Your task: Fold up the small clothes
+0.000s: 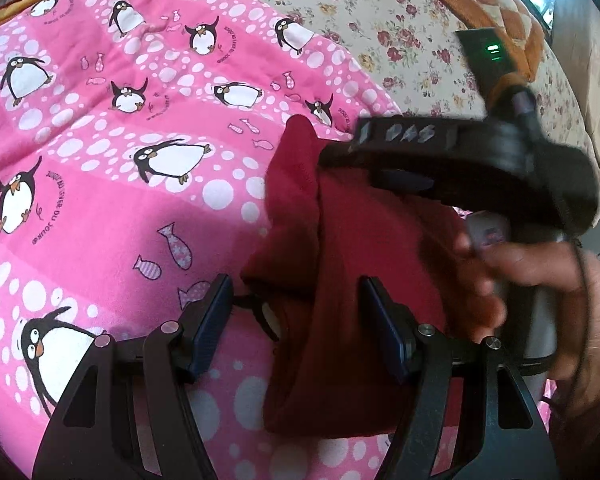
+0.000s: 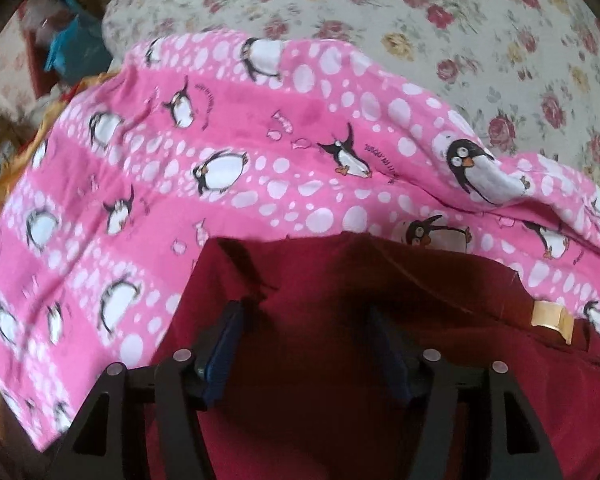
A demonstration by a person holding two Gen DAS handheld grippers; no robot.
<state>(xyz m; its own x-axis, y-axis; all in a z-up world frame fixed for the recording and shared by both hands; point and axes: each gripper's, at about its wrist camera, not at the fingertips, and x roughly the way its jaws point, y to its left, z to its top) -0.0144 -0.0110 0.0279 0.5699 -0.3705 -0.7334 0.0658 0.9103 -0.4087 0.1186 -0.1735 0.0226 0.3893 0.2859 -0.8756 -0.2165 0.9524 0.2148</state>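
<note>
In the left wrist view, the left gripper (image 1: 296, 320) has its fingers released, and the dark red garment (image 1: 364, 280) lies between them on the pink penguin blanket (image 1: 100, 200). The right gripper (image 1: 380, 160) hovers just beyond, over the garment.

In the right wrist view, the right gripper (image 2: 308, 344) has its fingers apart above the dark red garment (image 2: 340, 280), not pinching it.

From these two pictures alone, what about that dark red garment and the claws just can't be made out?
- What kind of garment the dark red garment is: both views show only folds, and the bottom edge cuts it off.
- Whether the right claw touches the cloth: right wrist view, blurred and shadowed.
- The writing on the pale label: too small.
- The right claw's fingertips in the left wrist view: motion blur and the hand hide them.
</note>
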